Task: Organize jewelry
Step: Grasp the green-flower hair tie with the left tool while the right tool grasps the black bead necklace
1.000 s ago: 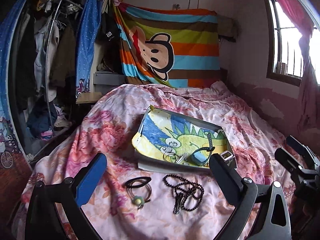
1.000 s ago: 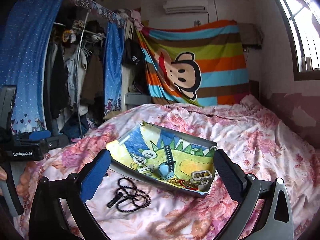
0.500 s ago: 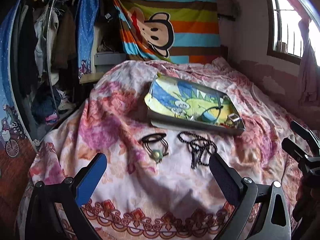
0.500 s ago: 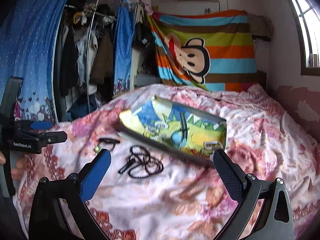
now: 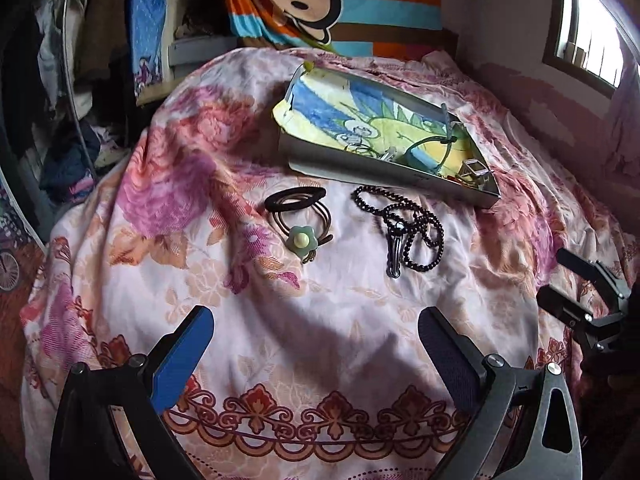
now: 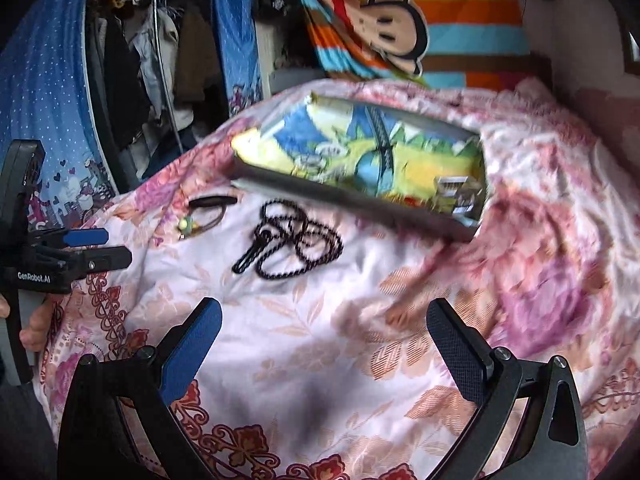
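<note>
Left gripper [image 5: 314, 338]: fingers spread wide, nothing between them, hovering above the pink floral bedspread [image 5: 280, 320] near its patterned border. Right gripper [image 6: 324, 334]: also spread wide and empty, over the same bedspread; right view is motion-blurred.

Jewelry on the bedspread, in front of the tray:
- black beaded necklace with a dark pendant [image 5: 404, 228], loosely coiled, just beside the tray's near wall
- hair ties, one black and some brown with a green-and-yellow flower charm [image 5: 300, 220], left of the necklace, apart from it

Shallow grey metal tray lined with a blue-yellow cartoon dinosaur print [image 5: 360, 160] sits farther up the bed, tilted. Inside it: a blue-strapped wristwatch [image 5: 424, 152], some rings or small metal pieces near it, a small clear square box [image 5: 474, 168] in the right corner. Contents too small to itemise further.

Striped monkey-print cloth [image 5: 340, 0] hangs on the wall behind.
</note>
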{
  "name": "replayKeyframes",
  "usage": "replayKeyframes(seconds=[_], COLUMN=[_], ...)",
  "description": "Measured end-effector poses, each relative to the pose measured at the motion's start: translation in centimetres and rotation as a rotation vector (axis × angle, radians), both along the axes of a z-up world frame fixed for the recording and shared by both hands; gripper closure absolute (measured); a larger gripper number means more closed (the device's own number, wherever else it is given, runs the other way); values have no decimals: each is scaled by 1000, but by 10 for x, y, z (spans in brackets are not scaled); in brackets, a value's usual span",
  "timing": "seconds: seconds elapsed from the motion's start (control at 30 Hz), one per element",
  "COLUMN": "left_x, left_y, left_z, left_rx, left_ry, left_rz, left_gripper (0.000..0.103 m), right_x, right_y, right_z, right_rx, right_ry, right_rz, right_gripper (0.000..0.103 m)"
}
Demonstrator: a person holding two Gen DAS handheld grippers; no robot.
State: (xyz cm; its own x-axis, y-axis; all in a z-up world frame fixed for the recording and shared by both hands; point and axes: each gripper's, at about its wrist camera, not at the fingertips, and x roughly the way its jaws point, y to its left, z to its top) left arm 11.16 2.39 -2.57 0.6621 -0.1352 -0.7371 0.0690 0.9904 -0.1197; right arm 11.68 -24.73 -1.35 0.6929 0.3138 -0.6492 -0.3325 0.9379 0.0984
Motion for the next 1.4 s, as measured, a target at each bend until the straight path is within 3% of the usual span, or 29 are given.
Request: replayKeyframes(seconds=[0.23,0.37,0.5,0.73,0.8,0.9,0.97,1.0,1.23,1.3,1.4], left_x=[15,22,33,66,72,80,85,88,92,92,90], left_y=[0,-4,-11,-14,-14,-14,-13,-12,-10,-12,-15], left_z=[4,8,7,-12,-16,-21,-25,-28,-39,-41,-41], left_rx=[-1,-4,15,11,5,16,24,24,22,23,37], left_ry=[-49,-83,-91,-16,-1,16,34,50,98,105,96], left_rz=[1,-41,-69,-65,-60,-52,-43,-37,-20,-26,-40], left_gripper=[0,1,7,35,36,39,44,48,65,70,78], right_x=[35,56,71,97,103,111,117,118,133,133,129], right_y=[9,16,20,36,44,53,56,56,61,58,56], right_z=[-16,-21,-21,-30,-34,-37,-38,-39,-54,-56,-57], right_rx=[-76,-129,-130,-90,-105,-129,-140,-141,-104,-77,-57], right_ry=[100,103,74,56,60,60,65,69,147,148,133], right_rz=[95,131,158,227,248,266,259,256,281,275,271], right_gripper=[2,2,2,3,3,13,29,31,35,41,62])
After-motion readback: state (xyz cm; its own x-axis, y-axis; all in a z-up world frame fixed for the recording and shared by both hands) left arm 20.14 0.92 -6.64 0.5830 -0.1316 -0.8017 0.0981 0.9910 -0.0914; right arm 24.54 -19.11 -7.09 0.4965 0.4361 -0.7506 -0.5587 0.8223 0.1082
